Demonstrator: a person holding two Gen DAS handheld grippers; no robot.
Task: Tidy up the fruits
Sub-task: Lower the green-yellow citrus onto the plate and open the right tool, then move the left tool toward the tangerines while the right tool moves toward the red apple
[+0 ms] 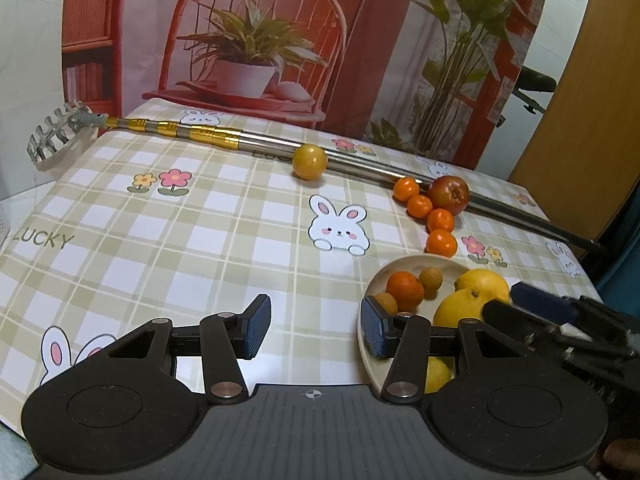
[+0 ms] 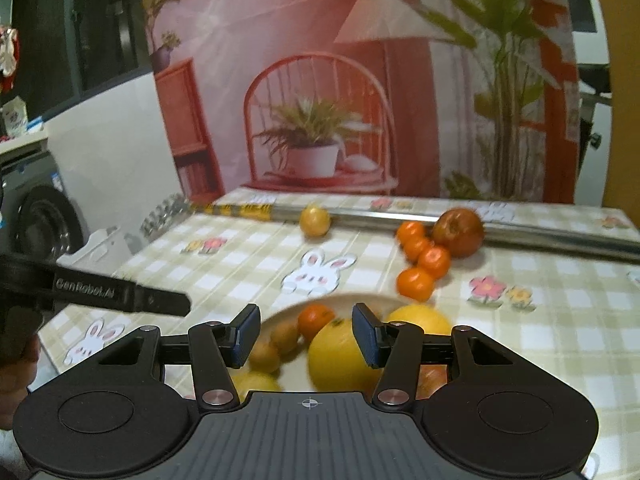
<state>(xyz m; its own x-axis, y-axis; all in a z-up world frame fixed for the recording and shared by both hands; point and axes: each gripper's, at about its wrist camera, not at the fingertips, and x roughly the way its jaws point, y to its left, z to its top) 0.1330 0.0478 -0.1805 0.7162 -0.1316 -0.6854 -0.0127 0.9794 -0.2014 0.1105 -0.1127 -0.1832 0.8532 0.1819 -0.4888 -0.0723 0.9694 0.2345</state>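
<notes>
- My left gripper (image 1: 316,330) hovers low over the worktop (image 1: 160,216) with its jaws spread and nothing between them. It sits just left of the plate (image 1: 366,344), which I judge is a waiting position while the other hand works.
- My right gripper (image 2: 305,334) hangs above the plate (image 2: 280,316), jaws spread and empty, with a large lemon (image 2: 340,356) showing in the gap below. The right wrist view is smeared by motion, so I cannot tell how high it is.
- The plate is the collecting point. It already holds two large lemons, one tangerine (image 1: 405,289) and a few small brown fruits (image 1: 431,282). I cannot tell what these brown fruits are.
- Just beyond the plate rim, four loose tangerines (image 1: 440,220) lie in a curved line on the checked cloth, the nearest one close to the rim. Lying so near, they look the easiest pick.
- A red apple (image 1: 449,194) rests at the far end of that line, touching the metal pole (image 1: 360,160) behind it. I think the pole keeps it from rolling away.
- A yellow round fruit (image 1: 309,161) sits alone further left, against the same pole and well apart from the plate.
- The pole runs across the far worktop and ends in a comb-like head (image 1: 54,132) over the left edge.
- I judge the task partly done, with six fruits left outside the plate.
</notes>
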